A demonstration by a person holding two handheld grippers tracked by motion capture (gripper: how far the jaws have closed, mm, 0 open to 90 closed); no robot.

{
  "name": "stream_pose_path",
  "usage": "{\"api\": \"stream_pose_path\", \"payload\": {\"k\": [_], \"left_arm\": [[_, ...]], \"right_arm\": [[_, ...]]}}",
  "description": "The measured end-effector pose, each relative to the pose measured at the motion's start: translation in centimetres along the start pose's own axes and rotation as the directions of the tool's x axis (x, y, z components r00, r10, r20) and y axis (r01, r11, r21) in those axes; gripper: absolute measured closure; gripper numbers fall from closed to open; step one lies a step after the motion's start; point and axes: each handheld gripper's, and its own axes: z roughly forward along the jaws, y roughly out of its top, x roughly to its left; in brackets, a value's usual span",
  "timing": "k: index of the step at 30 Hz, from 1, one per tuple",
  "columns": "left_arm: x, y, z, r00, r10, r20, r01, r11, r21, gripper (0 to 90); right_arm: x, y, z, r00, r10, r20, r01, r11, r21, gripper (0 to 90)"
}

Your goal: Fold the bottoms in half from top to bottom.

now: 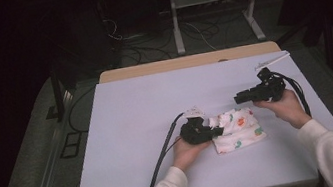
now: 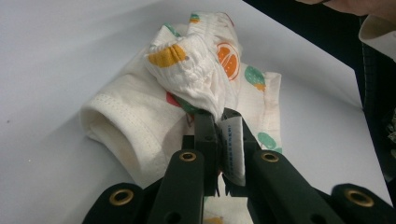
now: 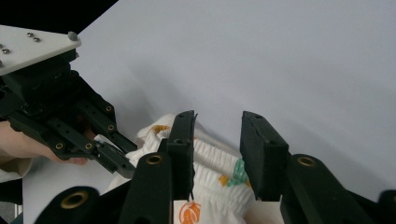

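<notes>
The little fruit-print baby pants [image 1: 237,129] lie folded near the right front corner of the surface [image 1: 132,114]. The left tongs [image 1: 212,131] pinch the pants' edge tight to keep them from sliding. The right tongs [image 1: 237,98] hang open above, holding nothing

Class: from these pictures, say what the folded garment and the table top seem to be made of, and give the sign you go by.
Garment: soft knitted cloth, probably cotton, matt white with printed fruit; it shows stitched hems, a gathered band and creases where the left gripper pinches it.
Table top: smooth, pale, matt sheet, perhaps laminate or plastic; even, no grain, with a wood-coloured far edge.
</notes>
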Motion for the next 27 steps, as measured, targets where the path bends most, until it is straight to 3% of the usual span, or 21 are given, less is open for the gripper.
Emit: {"api": "stream_pose_path", "payload": {"k": [7, 18, 27], "left_arm": [[0.0, 0.0, 0.0, 1.0, 0.001, -0.002, -0.001, 1.0, -0.003, 85.1], [0.0, 0.0, 0.0, 1.0, 0.003, -0.003, -0.003, 0.9999, -0.013, 85.2], [-0.1, 0.1, 0.1, 0.9998, 0.017, -0.01, -0.017, 0.9998, -0.004, 85.1]], "right_arm": [[0.1, 1.0, 1.0, 0.9999, -0.014, 0.002, 0.014, 1.0, 0.017, 73.4], [-1.5, 0.8, 2.7, 0.9984, 0.056, 0.01, -0.056, 0.998, -0.007, 88.2], [-1.8, 0.1, 4.3, 0.9979, 0.06, 0.025, -0.06, 0.998, 0.025, 89.0]]}}
